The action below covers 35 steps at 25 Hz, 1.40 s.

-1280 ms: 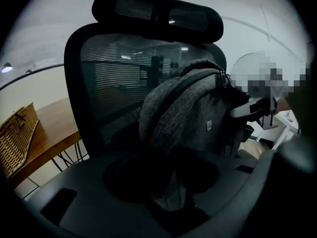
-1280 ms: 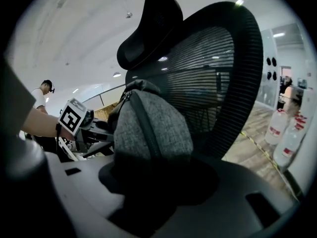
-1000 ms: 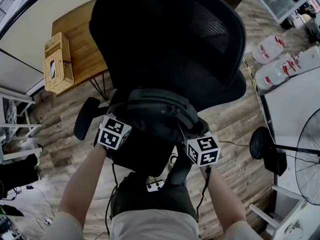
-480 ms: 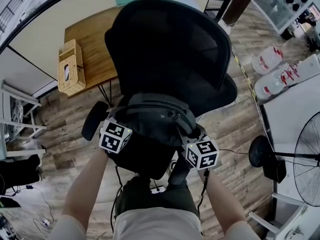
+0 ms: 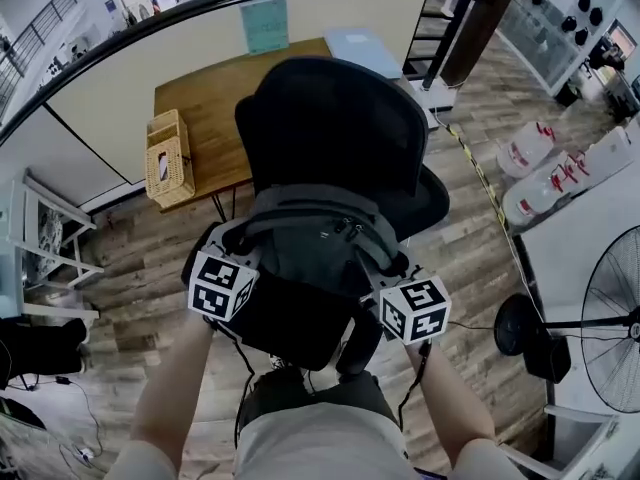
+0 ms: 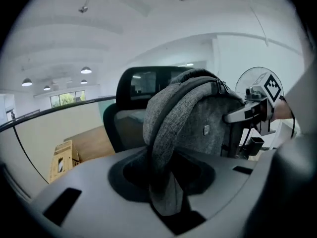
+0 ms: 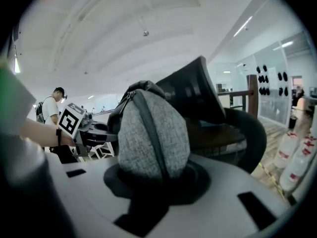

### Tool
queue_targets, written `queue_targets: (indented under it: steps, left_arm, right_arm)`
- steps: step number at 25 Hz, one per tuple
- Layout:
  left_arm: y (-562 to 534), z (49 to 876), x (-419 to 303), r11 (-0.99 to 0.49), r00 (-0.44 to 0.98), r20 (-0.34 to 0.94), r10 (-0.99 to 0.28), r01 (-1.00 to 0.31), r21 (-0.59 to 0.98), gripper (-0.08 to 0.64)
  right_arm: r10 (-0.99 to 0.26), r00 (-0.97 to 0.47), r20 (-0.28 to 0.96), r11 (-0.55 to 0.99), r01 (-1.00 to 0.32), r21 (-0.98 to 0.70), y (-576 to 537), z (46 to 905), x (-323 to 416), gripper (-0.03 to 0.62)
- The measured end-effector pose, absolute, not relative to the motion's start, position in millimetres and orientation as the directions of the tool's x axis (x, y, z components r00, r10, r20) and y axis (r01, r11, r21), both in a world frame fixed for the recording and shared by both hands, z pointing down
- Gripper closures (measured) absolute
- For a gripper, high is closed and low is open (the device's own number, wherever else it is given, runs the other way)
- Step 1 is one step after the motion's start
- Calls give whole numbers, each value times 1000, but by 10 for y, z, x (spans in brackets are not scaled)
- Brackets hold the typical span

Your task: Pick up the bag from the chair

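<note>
No word, brand or number can be read anywhere. The marker cube (image 5: 222, 285) of the left gripper (image 6: 166, 185), at 8 o'clock in the head view, and the marker cube (image 5: 414, 309) of the right gripper (image 7: 152, 182), at 4 o'clock, show only black-and-white square patterns, no letters. The water bottles (image 5: 527, 148) at 2 o'clock carry red labels too small to read. The teal sheet (image 5: 265, 23) at 12 o'clock is illegible. The small tag (image 6: 205, 130) on the bag (image 6: 193, 108) is blurred.

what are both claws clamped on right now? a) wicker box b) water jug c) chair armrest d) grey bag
D: the left claw is closed on a strap of the grey bag, and the right claw is closed on the bag's fabric.
</note>
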<state>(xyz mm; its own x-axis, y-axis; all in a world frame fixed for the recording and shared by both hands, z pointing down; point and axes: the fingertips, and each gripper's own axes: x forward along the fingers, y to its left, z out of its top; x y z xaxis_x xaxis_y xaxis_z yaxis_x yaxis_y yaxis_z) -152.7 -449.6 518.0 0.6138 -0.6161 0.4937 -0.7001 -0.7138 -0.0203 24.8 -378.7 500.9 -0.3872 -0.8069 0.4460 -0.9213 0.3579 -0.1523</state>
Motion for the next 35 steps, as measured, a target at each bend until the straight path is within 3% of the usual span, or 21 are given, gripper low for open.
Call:
queue_targets:
  steps: [19, 30, 35]
  left_arm:
    - [-3821, 2740, -1912, -612, 602, 119, -790, -759, -220, 448]
    - [-3272, 2555, -2060, -577, 580, 49, -813, -792, -198, 448]
    - [-3094, 2672, -2080, -566, 561, 83, -824, -804, -181, 450]
  right_arm:
    - [-864, -475, 167, 484, -875, 17, -3416, 2712, -31, 468]
    - [-842, -525, 121, 533, -845, 42, -2944, 2425, -160, 468]
    - [-832, -540, 126, 545, -838, 8, -2818, 2575, -168, 467]
